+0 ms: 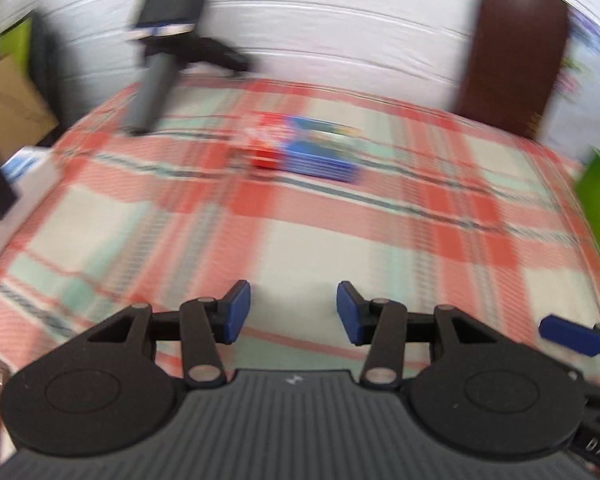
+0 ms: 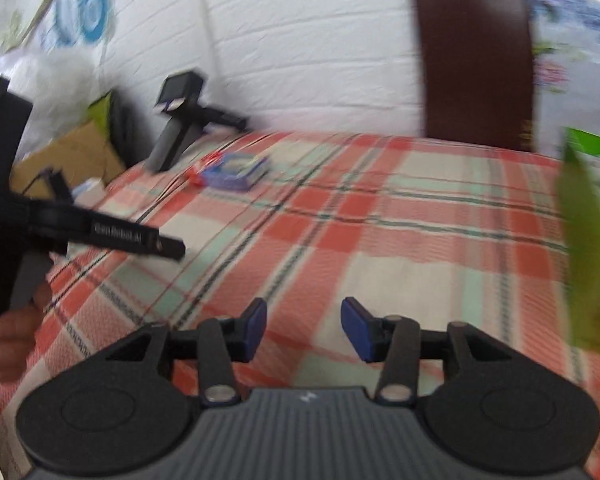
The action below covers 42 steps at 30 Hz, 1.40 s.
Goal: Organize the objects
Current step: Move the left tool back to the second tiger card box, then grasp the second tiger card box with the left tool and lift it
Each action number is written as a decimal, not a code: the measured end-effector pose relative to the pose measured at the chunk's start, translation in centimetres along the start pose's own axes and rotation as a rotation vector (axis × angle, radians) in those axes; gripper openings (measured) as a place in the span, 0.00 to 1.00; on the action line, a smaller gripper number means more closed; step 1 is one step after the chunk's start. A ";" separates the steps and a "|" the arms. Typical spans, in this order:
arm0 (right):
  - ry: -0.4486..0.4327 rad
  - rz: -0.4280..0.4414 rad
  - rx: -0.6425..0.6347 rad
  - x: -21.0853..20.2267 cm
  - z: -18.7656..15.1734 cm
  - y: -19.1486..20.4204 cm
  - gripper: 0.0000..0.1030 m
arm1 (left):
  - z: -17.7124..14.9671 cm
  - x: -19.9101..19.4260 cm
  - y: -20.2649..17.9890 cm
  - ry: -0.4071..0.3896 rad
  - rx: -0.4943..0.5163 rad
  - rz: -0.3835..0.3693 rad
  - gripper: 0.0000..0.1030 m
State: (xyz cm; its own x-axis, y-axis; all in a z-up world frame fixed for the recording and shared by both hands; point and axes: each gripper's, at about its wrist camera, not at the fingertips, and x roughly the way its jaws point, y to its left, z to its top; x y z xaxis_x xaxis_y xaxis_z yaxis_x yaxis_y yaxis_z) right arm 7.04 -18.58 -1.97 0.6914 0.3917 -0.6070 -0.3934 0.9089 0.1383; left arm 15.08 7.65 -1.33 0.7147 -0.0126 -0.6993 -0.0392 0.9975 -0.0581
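A blue box (image 1: 320, 152) lies next to a small red box (image 1: 265, 142) on the plaid tablecloth (image 1: 300, 248), towards the far side. Both show blurred in the right wrist view too, the blue box (image 2: 238, 172) at the far left with the red box (image 2: 202, 168) beside it. My left gripper (image 1: 293, 312) is open and empty, low over the near part of the table. My right gripper (image 2: 304, 328) is open and empty, also near the front. The left gripper's body (image 2: 80, 232) shows at the left of the right wrist view, held by a hand.
A grey and black camera stand (image 1: 160, 60) stands at the far left corner of the table. A dark brown chair back (image 1: 512, 48) rises behind the far edge. Green packaging (image 2: 588, 240) is at the right edge. A cardboard box (image 1: 8, 104) sits off the table's left side.
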 end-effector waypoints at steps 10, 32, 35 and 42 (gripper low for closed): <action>-0.100 0.105 -0.444 11.7 10.0 6.1 0.97 | 4.7 1.0 7.2 0.022 -0.316 -0.178 0.49; 0.086 -0.042 -0.106 1.3 -0.2 4.5 0.68 | -1.5 -1.8 -0.7 0.191 -0.222 -0.432 0.57; 0.073 -0.054 -0.111 -0.7 -1.8 4.8 0.73 | -2.9 -3.0 -2.5 0.187 -0.171 -0.417 0.61; 0.047 -0.006 -0.100 -3.1 -3.2 4.8 0.60 | -4.2 -3.9 -5.8 0.210 -0.106 -0.417 0.47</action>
State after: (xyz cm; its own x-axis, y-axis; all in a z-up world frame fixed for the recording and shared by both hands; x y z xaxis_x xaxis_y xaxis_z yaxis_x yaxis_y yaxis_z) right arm 1.08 -15.84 -1.92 0.6658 0.3773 -0.6437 -0.4499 0.8912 0.0570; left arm 9.58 1.63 -1.22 0.5286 -0.4350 -0.7289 0.1424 0.8920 -0.4290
